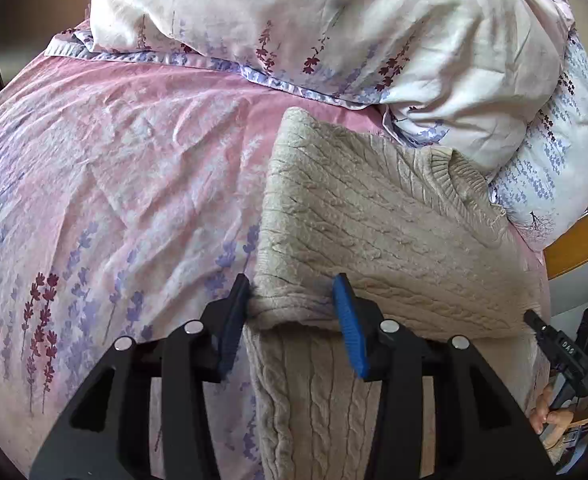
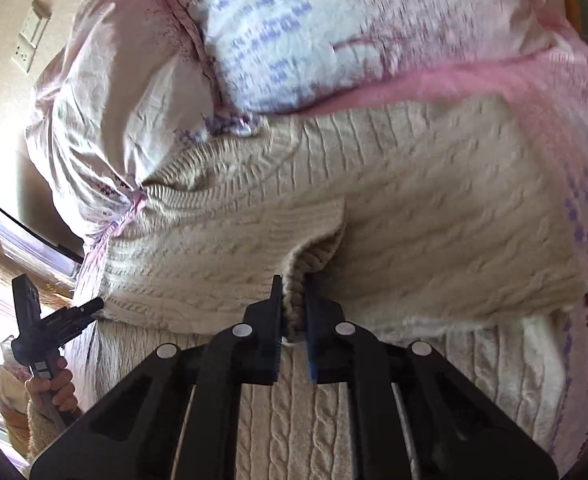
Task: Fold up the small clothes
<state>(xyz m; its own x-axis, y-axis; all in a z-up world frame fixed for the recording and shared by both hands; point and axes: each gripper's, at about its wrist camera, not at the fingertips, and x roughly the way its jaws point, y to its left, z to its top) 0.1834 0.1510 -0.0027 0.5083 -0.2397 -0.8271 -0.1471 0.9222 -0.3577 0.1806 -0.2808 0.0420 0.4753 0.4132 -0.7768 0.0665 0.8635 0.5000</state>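
Observation:
A beige cable-knit sweater (image 1: 377, 224) lies on the pink floral bedsheet (image 1: 114, 184), its upper part folded over the lower part. My left gripper (image 1: 294, 292) is open, its fingers on either side of the folded edge at the sweater's left corner. In the right wrist view the sweater (image 2: 433, 216) fills the middle. My right gripper (image 2: 294, 296) is shut on a bunched fold of the sweater. The left gripper also shows in the right wrist view (image 2: 94, 304), at the sweater's far edge. The right gripper also shows in the left wrist view (image 1: 531, 320).
A crumpled floral duvet (image 1: 313, 28) and a pillow (image 1: 561, 168) lie behind the sweater. A wooden bed frame (image 1: 581, 248) runs along the right. In the right wrist view the duvet (image 2: 106, 120) and pillow (image 2: 333, 28) crowd the sweater's top edge; wall sockets (image 2: 30, 36) are at the far left.

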